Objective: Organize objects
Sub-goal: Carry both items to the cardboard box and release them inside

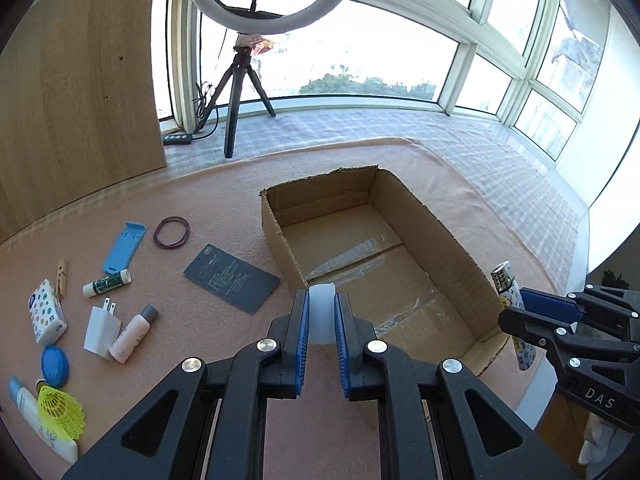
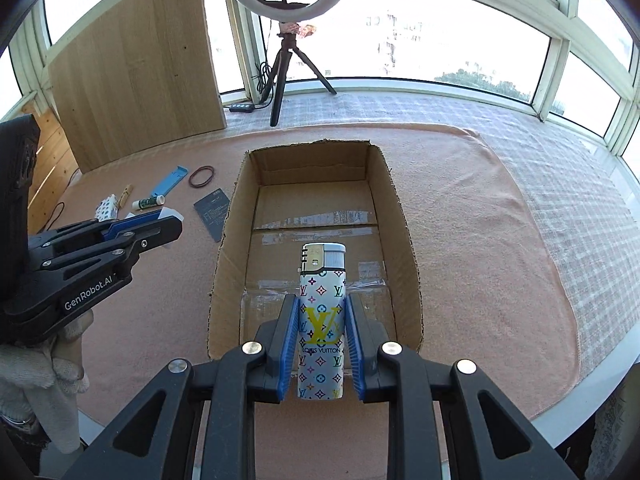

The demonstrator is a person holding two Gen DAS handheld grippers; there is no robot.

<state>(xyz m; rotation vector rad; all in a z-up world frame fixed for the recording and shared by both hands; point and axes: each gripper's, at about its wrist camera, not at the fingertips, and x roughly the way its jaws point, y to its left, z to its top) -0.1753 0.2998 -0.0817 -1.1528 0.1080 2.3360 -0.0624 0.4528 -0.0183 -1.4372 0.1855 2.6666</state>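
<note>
One cardboard box point(image 2: 316, 240) sits open on the pink cloth point(image 2: 480, 208), straight ahead of and below the right claw point(image 2: 322, 340). Nothing lies inside it; only strips of clear tape cross its floor. The right claw pinches one lighter point(image 2: 322, 320), white with coloured flowers, upright between its blue pads, the metal cap sticking out past the fingertips above the box's near end.

The left claw point(image 1: 322, 320) is pressed onto one small, pale, translucent piece point(image 1: 322, 312); what it is cannot be told. It hangs at the box's near left corner, and the box opens ahead and to its right.

The loose things all lie to the left of the left claw: one dark card point(image 1: 232, 278) just ahead and left, one brown rubber band point(image 1: 172, 233) and one blue plastic clip point(image 1: 123, 247) further ahead, one green-labelled stick point(image 1: 107, 283), one wooden peg point(image 1: 62, 277), one patterned tissue pack point(image 1: 47, 316), one white plug point(image 1: 102, 330), one small pink bottle point(image 1: 134, 334), one blue lid point(image 1: 55, 365), one yellow shuttlecock point(image 1: 62, 410) and one white tube point(image 1: 40, 424) nearest the claw's left side. A white-gloved hand point(image 2: 56, 364) holds the left claw.
</note>
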